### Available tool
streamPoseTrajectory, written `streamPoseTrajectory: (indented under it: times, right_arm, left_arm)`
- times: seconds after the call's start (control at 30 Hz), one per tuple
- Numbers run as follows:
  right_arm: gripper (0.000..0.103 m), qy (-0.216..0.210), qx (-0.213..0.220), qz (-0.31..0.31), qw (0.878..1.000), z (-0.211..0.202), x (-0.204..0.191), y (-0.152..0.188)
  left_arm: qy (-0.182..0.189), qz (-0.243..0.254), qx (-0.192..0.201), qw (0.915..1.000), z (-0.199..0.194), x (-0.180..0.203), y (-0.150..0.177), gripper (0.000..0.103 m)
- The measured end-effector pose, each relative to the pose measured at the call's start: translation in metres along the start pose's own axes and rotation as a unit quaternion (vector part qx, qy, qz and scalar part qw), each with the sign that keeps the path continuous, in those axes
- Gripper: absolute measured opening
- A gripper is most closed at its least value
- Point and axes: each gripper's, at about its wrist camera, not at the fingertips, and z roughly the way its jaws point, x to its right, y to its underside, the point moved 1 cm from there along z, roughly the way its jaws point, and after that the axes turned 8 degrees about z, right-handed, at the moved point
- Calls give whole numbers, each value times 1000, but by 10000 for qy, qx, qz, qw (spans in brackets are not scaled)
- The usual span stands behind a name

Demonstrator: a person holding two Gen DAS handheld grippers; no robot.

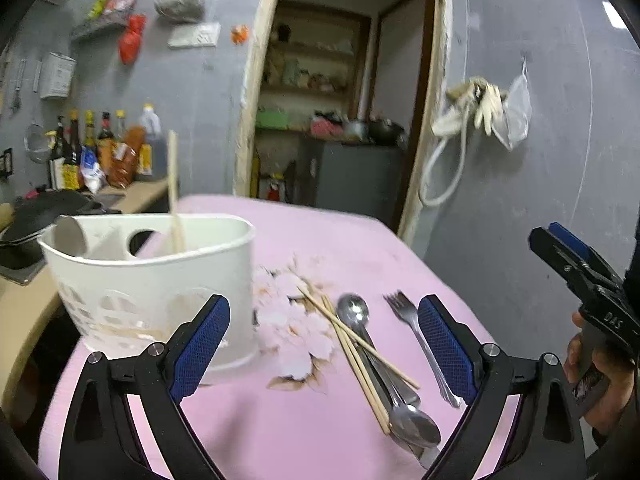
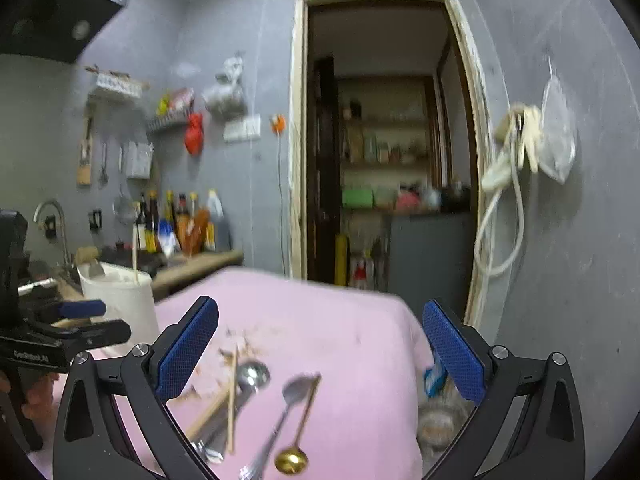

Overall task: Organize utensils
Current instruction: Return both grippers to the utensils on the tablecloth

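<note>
A white plastic utensil holder (image 1: 160,280) stands on the pink tablecloth (image 1: 320,240) with one chopstick (image 1: 173,192) upright in it. Loose chopsticks (image 1: 356,356), spoons (image 1: 354,312) and a fork (image 1: 416,332) lie on the cloth. My left gripper (image 1: 324,344) is open and empty, above them. My right gripper (image 2: 320,352) is open and empty, above chopsticks (image 2: 231,396), a spoon (image 2: 252,376), a fork (image 2: 294,392) and a gold spoon (image 2: 292,460). The holder (image 2: 120,300) shows at the left there. The right gripper also shows at the right in the left wrist view (image 1: 576,264).
A kitchen counter with sauce bottles (image 1: 108,152) and a sink runs along the left wall. An open doorway (image 1: 340,100) is behind the table. A grey wall with hanging gloves (image 1: 480,104) is at the right. A wrapper (image 2: 436,380) lies at the table's right edge.
</note>
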Motion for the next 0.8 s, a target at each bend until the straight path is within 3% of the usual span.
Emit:
streamPoseTrajectory:
  times: [0.13, 0.4, 0.53, 0.67, 0.8]
  right_arm:
    - [98, 11, -498, 232, 9985, 13, 15, 10]
    - [78, 47, -1490, 233, 9885, 42, 24, 33]
    - [60, -49, -1992, 111, 9799, 58, 21, 46]
    - [46, -161, -2484, -67, 9685, 73, 18, 59]
    - [40, -258, -2811, -117, 9593, 83, 15, 68]
  left_arm:
    - [165, -5, -289, 9994, 14, 7, 4, 90]
    - [362, 20, -1111, 9931, 55, 16, 12, 57]
    - [391, -109, -1419, 9891, 75, 13, 11, 43]
    - [443, -212, -1701, 9842, 96, 12, 9, 36]
    - [548, -236, -1977, 9784, 115, 14, 8, 35]
